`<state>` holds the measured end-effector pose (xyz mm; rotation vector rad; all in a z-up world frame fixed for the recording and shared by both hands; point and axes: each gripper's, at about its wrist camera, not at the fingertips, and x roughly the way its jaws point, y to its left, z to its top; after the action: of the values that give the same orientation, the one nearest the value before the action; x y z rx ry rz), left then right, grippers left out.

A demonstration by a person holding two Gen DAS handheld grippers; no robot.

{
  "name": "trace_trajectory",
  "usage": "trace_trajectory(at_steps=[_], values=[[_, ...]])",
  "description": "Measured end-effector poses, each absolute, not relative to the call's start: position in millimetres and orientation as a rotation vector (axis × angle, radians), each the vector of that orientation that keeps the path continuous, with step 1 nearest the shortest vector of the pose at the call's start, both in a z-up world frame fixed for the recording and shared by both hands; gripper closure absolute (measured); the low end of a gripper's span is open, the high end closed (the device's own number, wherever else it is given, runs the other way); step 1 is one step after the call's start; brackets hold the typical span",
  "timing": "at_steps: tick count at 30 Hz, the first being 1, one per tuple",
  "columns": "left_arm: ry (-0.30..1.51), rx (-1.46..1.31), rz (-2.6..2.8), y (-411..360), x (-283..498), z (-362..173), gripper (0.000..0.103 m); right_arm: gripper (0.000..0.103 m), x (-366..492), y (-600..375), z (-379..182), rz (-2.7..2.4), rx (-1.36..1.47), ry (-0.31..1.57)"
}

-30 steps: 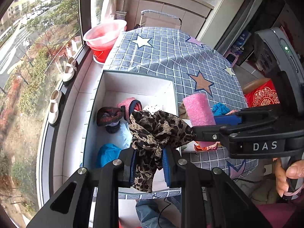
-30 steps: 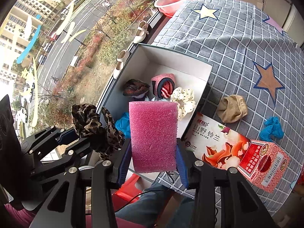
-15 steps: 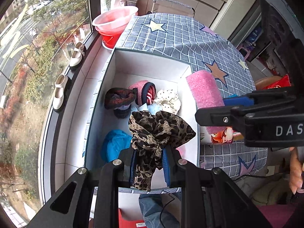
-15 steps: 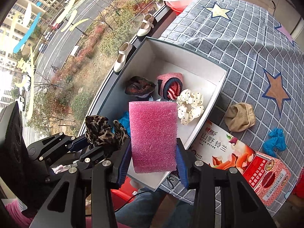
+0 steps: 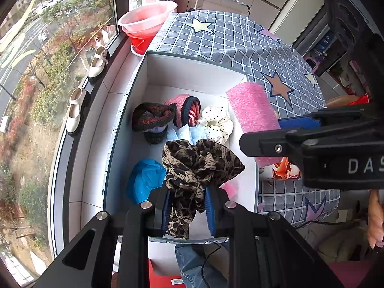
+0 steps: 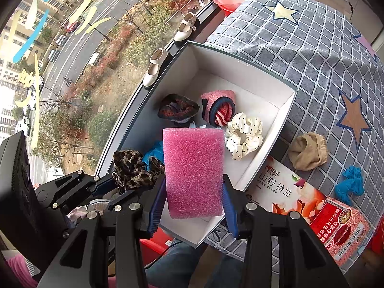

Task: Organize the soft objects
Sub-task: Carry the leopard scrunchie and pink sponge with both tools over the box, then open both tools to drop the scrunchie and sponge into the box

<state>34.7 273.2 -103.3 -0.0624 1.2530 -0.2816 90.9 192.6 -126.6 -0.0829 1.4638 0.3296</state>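
Leopard scrunchie (image 5: pixel 196 165) pinched between left fingers (image 5: pixel 165 206); pink foam (image 6: pixel 193 172) clamped between right fingers (image 6: pixel 228 206).

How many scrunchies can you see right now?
2. A white polka-dot scrunchie lies inside the white box, and a leopard-print scrunchie is pinched in the left hand-held gripper above the box. More may be hidden under other items.

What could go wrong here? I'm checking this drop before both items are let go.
1. The left hand-held gripper and right hand-held gripper hang close together over the box; they could bump.
2. The foam sits near the box's near rim and may tip out.
3. The leopard scarf dangles between the pads and may snag on release.
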Motion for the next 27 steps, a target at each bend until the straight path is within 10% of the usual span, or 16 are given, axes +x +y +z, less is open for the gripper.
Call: trace_trajectory(at_steps=[9, 13, 16, 27], values=[[1.262, -0.058, -0.287, 269.2, 41.5, -108.3, 0.078, 0.058, 97.5, 190.8, -138.3, 0.314, -0.073, 1.488], [1.246, -0.016, -0.261, 266.4, 42.3, -105.6, 0.048, 0.057, 100.2, 188.2, -139.4, 0.316, -0.043, 1.500], [1.207, 0.024, -0.262, 260.7, 41.3, -97.6, 0.025, 0.026, 101.1, 181.4, -135.3, 0.290, -0.023, 1.489], [0.993, 0.032, -0.209, 256.3, 37.4, -46.1, 0.014, 0.000, 102.7, 140.2, -94.7, 0.204, 0.107, 1.403]])
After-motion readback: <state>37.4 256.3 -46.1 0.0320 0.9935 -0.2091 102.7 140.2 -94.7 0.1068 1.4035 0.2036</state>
